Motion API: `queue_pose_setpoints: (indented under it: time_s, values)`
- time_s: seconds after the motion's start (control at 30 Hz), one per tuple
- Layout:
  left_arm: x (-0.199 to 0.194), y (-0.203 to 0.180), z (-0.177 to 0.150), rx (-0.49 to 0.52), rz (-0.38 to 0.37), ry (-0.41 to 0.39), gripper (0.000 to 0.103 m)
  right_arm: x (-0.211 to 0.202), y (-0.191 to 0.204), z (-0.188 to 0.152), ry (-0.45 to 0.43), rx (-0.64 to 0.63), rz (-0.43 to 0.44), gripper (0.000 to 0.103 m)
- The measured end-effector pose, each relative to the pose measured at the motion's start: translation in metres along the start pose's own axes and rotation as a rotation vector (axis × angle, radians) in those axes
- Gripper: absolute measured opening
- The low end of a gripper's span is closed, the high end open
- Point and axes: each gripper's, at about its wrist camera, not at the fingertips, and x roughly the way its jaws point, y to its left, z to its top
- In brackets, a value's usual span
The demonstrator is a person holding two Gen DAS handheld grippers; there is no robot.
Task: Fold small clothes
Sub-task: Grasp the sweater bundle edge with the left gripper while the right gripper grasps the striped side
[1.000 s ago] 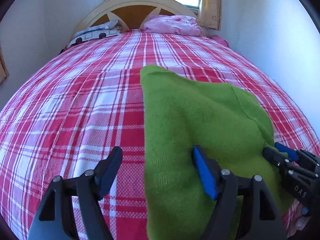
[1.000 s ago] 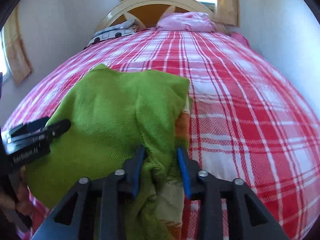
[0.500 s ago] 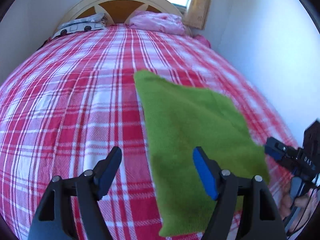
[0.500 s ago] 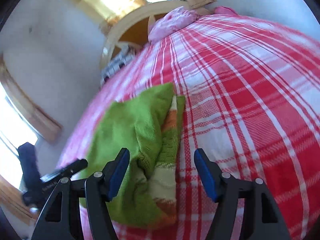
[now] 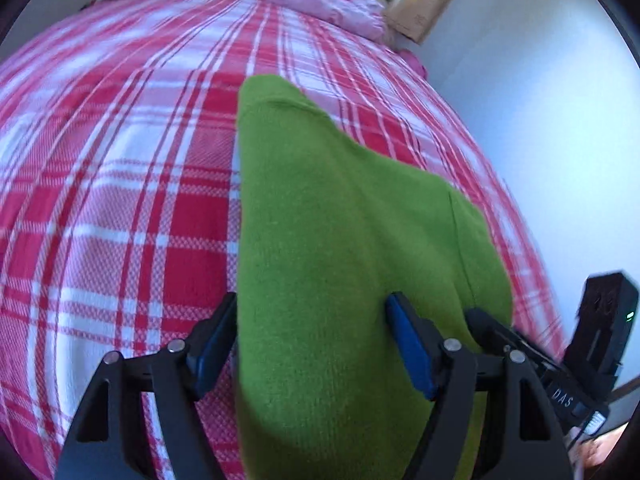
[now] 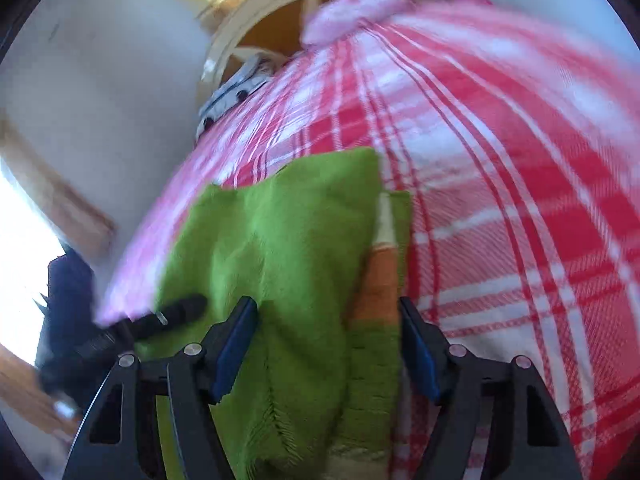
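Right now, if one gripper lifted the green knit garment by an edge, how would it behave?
The green knit garment lies folded on the plaid bedspread; it would probably droop and unfold. Its fuzzy knit likely grips pads well. It looks light.

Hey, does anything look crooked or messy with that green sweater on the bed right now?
Slightly. The green sweater is folded unevenly: an orange and cream striped layer sticks out along its right edge. Nothing looks damaged.

Both wrist views close above the bed (image 5: 120, 208), angled down toward the seemingly blurred headboard (image 6: 256, 12), sharing the green garment (image 5: 340, 260).
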Motion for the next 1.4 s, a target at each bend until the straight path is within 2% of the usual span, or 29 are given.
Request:
queue_pose_setpoints:
  time_s: [0.07,0.17,0.23,0.4,0.5,0.67,0.77,0.83,1.0,1.17,1.27,1.4]
  values:
    - [0.003,-0.005,-0.001,0.018,0.008,-0.007,0.077,0.002,0.006,-0.001,0.001,-0.04,-0.035,0.071]
    - [0.005,-0.008,-0.002,0.021,0.014,-0.023,0.076,0.006,0.001,0.0,0.002,-0.029,-0.021,0.07]
    - [0.004,-0.011,-0.004,0.039,0.021,-0.041,0.072,0.005,-0.001,-0.002,-0.002,-0.03,-0.019,0.065]
    - [0.006,-0.008,-0.001,0.042,0.027,-0.052,0.066,0.006,0.006,-0.005,-0.018,-0.062,-0.01,0.044]
    - [0.003,-0.011,-0.004,0.056,0.04,-0.062,0.064,0.007,0.005,-0.004,-0.022,-0.059,-0.004,0.044]
    - [0.003,-0.013,-0.004,0.061,0.052,-0.062,0.064,0.011,-0.011,-0.001,-0.005,0.022,0.08,0.047]
    - [0.003,-0.015,-0.005,0.073,0.063,-0.069,0.061,0.012,-0.006,-0.001,-0.003,0.006,0.062,0.048]
    - [0.001,-0.018,-0.006,0.09,0.076,-0.077,0.055,0.012,-0.003,-0.002,-0.008,-0.008,0.046,0.047]
    - [-0.003,-0.03,-0.008,0.151,0.138,-0.107,0.042,0.008,0.015,-0.004,-0.037,-0.096,-0.043,0.037]
    - [-0.009,-0.031,-0.008,0.156,0.158,-0.113,0.037,-0.002,0.037,-0.009,-0.086,-0.195,-0.139,0.029]
    - [-0.019,-0.032,-0.008,0.154,0.155,-0.109,0.036,-0.017,0.045,-0.01,-0.127,-0.189,-0.117,0.028]
    - [-0.039,-0.036,-0.014,0.161,0.174,-0.101,0.036,-0.035,0.06,-0.015,-0.141,-0.167,-0.089,0.028]
